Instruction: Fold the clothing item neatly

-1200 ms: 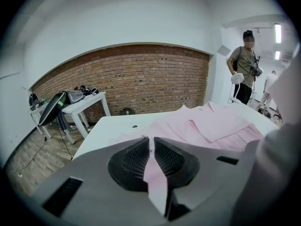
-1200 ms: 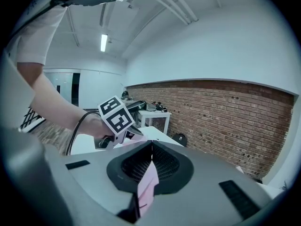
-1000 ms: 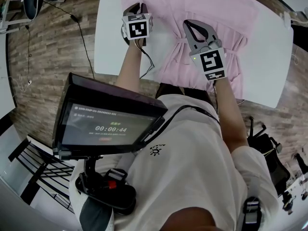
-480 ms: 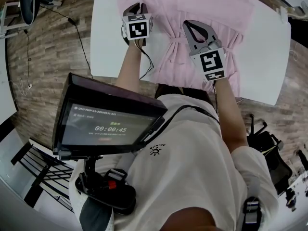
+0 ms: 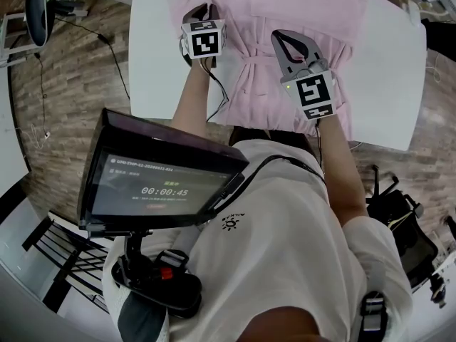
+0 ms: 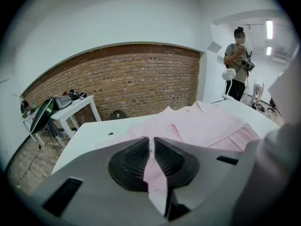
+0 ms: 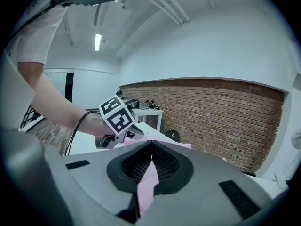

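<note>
A pale pink garment (image 5: 285, 20) lies spread on the white table (image 5: 385, 84), its near edge gathered into folds and hanging over the table's front. My left gripper (image 5: 201, 11) is shut on the pink cloth near the garment's left edge; in the left gripper view a strip of the pink fabric (image 6: 155, 173) is pinched between the pads (image 6: 136, 158). My right gripper (image 5: 283, 40) is shut on the cloth at the bunched middle; the right gripper view shows a pink fold (image 7: 148, 182) caught between its jaws, with the left gripper's marker cube (image 7: 117, 117) beyond.
A tablet on a stand (image 5: 160, 184) sits below me. The wood floor (image 5: 64, 84) lies left of the table. A second white table with gear (image 6: 70, 108) stands before a brick wall (image 6: 131, 79). A person (image 6: 239, 62) stands at the far right.
Both grippers keep their hold on the pink cloth. The table and garment have slid left and slightly down in the head view, and more cloth bunches between the grippers.
</note>
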